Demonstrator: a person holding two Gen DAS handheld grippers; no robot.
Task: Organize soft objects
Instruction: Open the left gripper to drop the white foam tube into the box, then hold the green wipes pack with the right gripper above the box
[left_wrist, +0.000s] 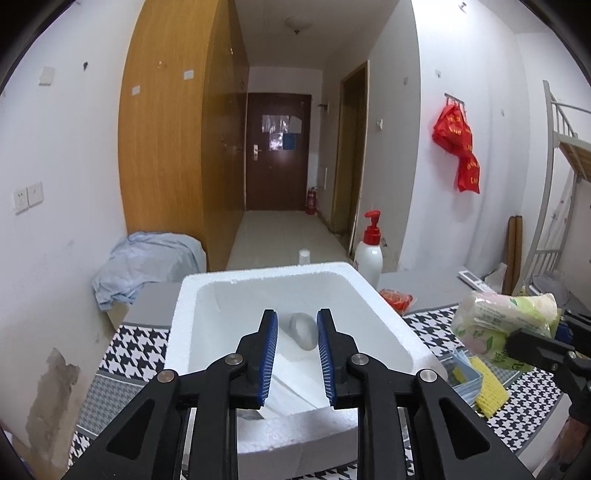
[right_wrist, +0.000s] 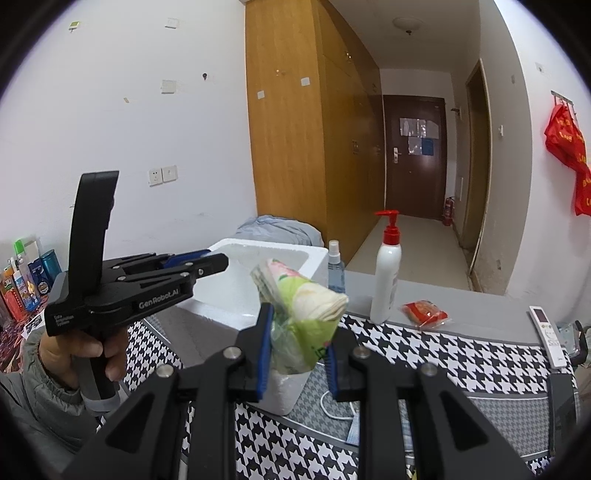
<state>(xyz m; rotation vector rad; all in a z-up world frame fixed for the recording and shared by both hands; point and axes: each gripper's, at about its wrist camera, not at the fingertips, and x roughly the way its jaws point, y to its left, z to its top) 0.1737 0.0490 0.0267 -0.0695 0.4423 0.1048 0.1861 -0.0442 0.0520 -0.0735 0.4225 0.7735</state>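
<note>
My right gripper was clamped on the tissue pack, held up just right of the foam box. My left gripper hung spread and empty over the box. Next, I judged, the pack had to travel leftward over the rim before release.

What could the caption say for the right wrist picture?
Right tongs squeezing a green tissue pack, white foam box waiting behind.

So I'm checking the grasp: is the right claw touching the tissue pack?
Touching. The right wrist view shows the right claw pinching the tissue pack between both pads.
</note>
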